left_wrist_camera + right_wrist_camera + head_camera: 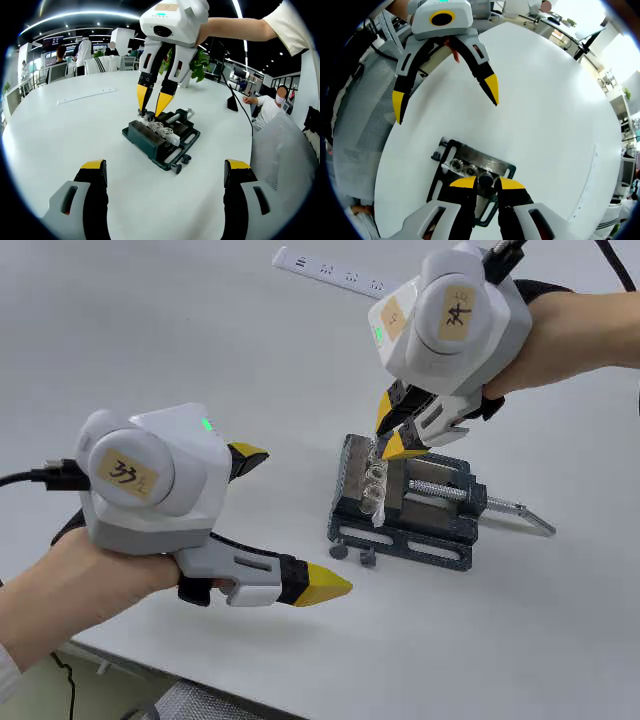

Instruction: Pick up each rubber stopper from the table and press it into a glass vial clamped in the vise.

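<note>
Stopper [485, 178] pinched by right gripper [487, 183] atop vials [462, 168] in vise [492, 163]; left gripper [292, 520] spread, apart.

The light is bright and even, and it comes from above. The white table [150, 340] looks pale all round the left claw [292, 520] and the right claw [390, 438], with no hard glare. Faint grey shadows lie under the vise [400, 510], just below the right claw's tips. The head view is sharp. In the left gripper view, long ceiling lights [75, 17] curve high above the claws, and the room bends at the edges. In the right gripper view, a bright patch [615, 45] far past the claws washes out to white.
</note>
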The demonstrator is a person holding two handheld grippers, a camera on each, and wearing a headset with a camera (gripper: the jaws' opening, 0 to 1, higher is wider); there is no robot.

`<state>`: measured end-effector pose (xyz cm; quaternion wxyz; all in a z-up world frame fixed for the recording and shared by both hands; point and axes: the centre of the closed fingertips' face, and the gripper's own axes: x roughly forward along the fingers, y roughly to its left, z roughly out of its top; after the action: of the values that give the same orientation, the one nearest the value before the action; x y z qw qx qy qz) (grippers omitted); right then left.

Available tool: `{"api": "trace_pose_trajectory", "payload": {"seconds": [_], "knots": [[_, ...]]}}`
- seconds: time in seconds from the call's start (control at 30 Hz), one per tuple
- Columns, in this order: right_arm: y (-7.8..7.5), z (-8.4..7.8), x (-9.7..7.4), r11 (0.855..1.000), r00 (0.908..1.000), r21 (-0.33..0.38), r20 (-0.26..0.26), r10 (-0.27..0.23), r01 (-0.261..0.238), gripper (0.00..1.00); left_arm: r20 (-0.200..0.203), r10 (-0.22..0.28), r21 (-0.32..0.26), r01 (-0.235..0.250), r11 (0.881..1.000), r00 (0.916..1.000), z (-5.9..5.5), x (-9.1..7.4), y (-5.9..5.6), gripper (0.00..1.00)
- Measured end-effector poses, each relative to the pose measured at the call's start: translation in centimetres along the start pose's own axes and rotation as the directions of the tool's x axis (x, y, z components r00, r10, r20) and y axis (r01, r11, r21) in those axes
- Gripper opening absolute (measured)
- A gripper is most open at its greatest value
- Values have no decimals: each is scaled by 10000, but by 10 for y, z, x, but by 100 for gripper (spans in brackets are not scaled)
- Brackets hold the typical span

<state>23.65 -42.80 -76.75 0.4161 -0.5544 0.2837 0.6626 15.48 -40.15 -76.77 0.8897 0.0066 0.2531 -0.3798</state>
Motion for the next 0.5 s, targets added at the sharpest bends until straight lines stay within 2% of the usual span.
{"api": "trace_pose_trajectory", "payload": {"seconds": [0.17, 0.27, 0.5], "knots": [[3, 2, -8, 9996, 9994, 222, 279, 191, -197, 13, 46, 15, 5, -15, 10000, 10000, 1, 0, 1, 97], [6, 0, -13, 9970, 9976, 554, 472, 510, -536, 12, 78, 57, 8, -57, 10000, 10000, 2, 0, 3, 97], [9, -2, -12, 9949, 9958, 665, 563, 721, -758, 8, 117, 106, 90, -107, 9999, 9999, 4, -3, 7, 98]]}}
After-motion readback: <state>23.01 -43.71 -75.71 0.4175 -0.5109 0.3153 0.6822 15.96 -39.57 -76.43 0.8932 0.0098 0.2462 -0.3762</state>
